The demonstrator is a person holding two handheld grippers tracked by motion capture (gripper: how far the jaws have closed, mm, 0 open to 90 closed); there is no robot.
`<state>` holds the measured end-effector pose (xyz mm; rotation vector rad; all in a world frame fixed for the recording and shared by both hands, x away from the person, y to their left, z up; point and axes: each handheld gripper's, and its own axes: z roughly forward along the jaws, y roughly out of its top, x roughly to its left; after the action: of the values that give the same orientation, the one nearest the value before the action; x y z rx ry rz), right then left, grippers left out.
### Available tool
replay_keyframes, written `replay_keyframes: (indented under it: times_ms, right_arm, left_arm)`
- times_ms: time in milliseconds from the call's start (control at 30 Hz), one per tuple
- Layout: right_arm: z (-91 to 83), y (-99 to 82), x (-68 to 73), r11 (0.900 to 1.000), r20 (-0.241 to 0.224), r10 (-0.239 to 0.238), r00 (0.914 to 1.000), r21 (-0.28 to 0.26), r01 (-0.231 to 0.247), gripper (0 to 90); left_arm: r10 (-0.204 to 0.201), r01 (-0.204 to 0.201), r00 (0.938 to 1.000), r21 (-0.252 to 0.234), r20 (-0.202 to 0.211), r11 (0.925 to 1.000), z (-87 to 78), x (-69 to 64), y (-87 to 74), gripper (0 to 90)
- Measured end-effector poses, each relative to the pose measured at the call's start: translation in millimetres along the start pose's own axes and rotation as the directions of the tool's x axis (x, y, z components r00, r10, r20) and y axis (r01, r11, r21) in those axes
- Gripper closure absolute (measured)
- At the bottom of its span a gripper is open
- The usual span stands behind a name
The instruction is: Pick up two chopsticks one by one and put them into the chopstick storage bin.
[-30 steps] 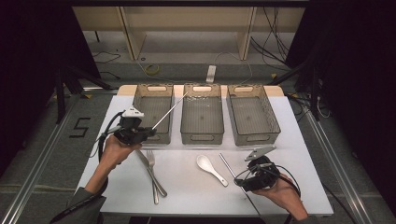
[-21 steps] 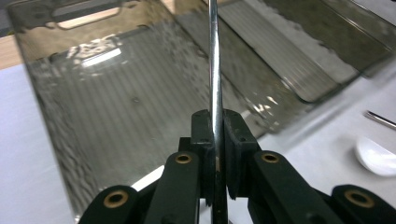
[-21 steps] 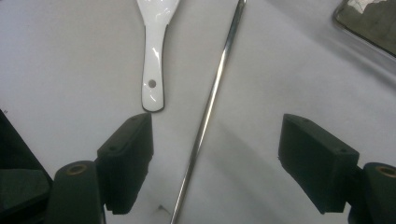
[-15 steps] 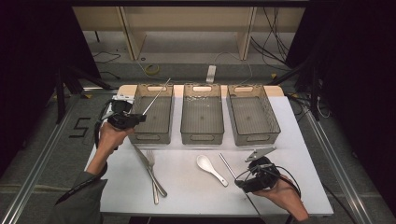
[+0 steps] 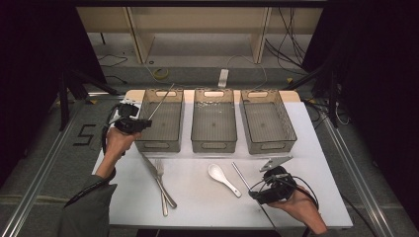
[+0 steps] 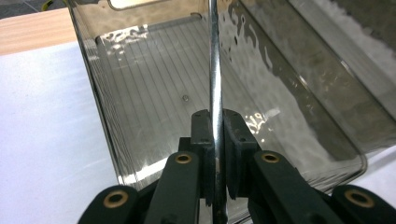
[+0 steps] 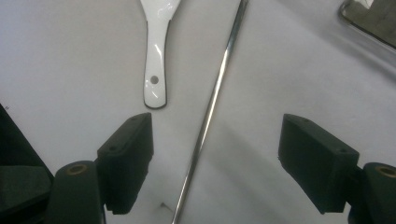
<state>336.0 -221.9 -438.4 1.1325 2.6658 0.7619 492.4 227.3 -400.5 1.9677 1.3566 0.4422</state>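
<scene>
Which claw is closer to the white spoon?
Right. The right claw sits open just past the white spoon handle's end; the left claw is far off, over the left bin, holding a metal chopstick.

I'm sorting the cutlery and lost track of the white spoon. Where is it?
In the high view the white spoon lies on the table right of centre, below the middle bin, beside a metal chopstick and just ahead of the right gripper.

Three clear smoky plastic bins stand in a row along the table's far edge: left (image 5: pixel 160 123), middle (image 5: pixel 214 123), right (image 5: pixel 267 123). Two metal chopsticks: one (image 5: pixel 162 101) over the left bin, one (image 5: pixel 241 177) lying near the front edge. One white ceramic spoon (image 5: pixel 223 178), one fork (image 5: pixel 161 185) and one table knife (image 5: pixel 158 178) lie near the front edge.
</scene>
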Motion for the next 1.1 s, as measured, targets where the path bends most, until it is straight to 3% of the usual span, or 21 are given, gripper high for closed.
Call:
replay_keyframes:
  times_ms: [533, 700, 733, 767, 1000, 1033, 1100]
  right_arm:
    - [0.1, -0.7, 2.3, 1.0000, -0.005, -0.005, 1.0000, 0.004, 0.005, 27.4]
    - [0.1, -1.0, 2.3, 0.9999, -0.008, -0.010, 0.9999, 0.007, 0.011, 27.4]
    - [0.0, -1.0, 2.2, 0.9999, -0.008, -0.011, 0.9999, 0.008, 0.011, 27.4]
    - [-0.2, -1.2, 1.8, 0.9999, -0.006, -0.012, 0.9999, 0.007, 0.012, 27.4]
    - [-0.1, -1.3, 1.8, 0.9997, 0.005, -0.013, 0.9999, 0.020, 0.013, 27.4]
    - [-0.1, -1.3, 1.8, 0.9997, 0.005, -0.013, 0.9999, 0.020, 0.013, 27.4]
    - [1.2, -1.3, 1.9, 0.9991, 0.016, -0.018, 0.9997, 0.038, 0.017, 27.5]
  left_arm:
    - [-0.064, 0.067, 0.9960, 0.042, -0.063, 0.9969, 14.0, 11.9, -1.6, 83.0]
    - [-0.084, 0.087, 0.9928, 0.026, -0.085, 0.9959, 16.2, 14.5, -3.6, 79.4]
    - [-0.081, 0.084, 0.9931, 0.024, -0.084, 0.9962, 16.1, 14.4, -3.5, 76.5]
    - [-0.082, 0.084, 0.9927, 0.018, -0.088, 0.9963, 15.6, 13.9, -3.3, 67.4]
    - [-0.090, 0.089, 0.9944, -0.020, -0.056, 0.9959, 4.6, 1.8, -4.9, 43.8]
    - [-0.090, 0.089, 0.9950, -0.026, -0.043, 0.9957, 2.0, -0.5, -6.4, 43.8]
    - [-0.105, 0.105, 0.9945, -0.039, 0.007, 0.9937, -4.0, -5.1, -9.4, 35.0]
